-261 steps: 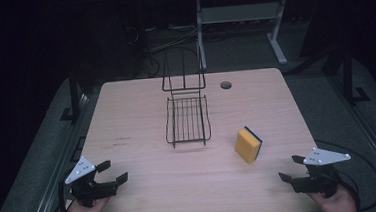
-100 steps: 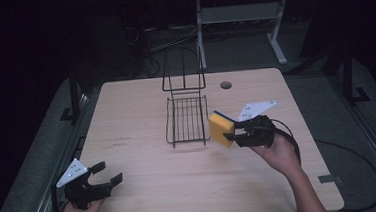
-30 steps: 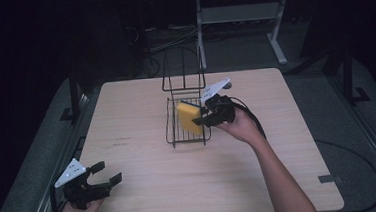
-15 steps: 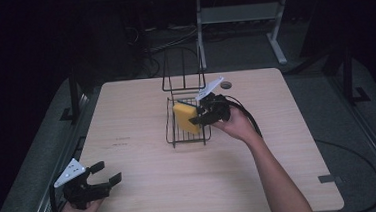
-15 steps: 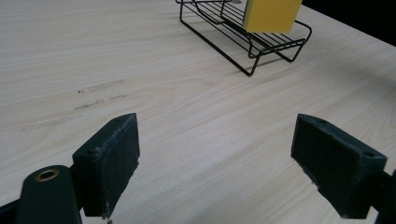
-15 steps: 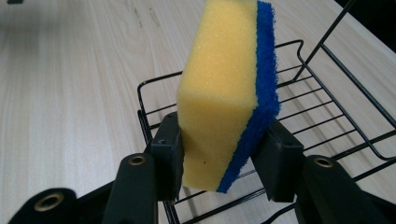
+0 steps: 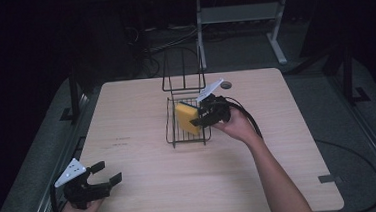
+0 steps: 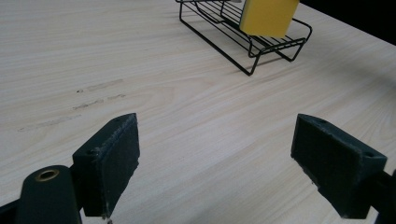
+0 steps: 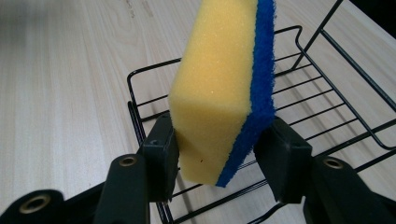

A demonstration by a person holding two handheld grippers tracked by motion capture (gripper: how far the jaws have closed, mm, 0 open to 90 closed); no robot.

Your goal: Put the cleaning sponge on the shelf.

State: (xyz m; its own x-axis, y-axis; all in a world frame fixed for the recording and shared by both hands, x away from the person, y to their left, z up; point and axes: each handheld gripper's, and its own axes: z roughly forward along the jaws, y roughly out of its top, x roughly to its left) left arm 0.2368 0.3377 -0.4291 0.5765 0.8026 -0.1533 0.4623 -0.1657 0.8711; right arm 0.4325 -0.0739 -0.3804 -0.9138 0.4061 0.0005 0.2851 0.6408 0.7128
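Right gripper (image 7: 203,116) clamping yellow sponge (image 7: 187,117) over black wire rack (image 7: 177,135), left gripper (image 7: 101,180) jaws wide above table (image 7: 278,130)

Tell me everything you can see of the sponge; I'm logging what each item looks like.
The sponge is a thick rectangular block of yellow foam with a thin blue scouring layer on one broad face. It looks clean and undamaged. It stands on edge, tilted, held above the black wire rack. The right claw is shut on its lower end, one jaw on the yellow face, the other on the blue.
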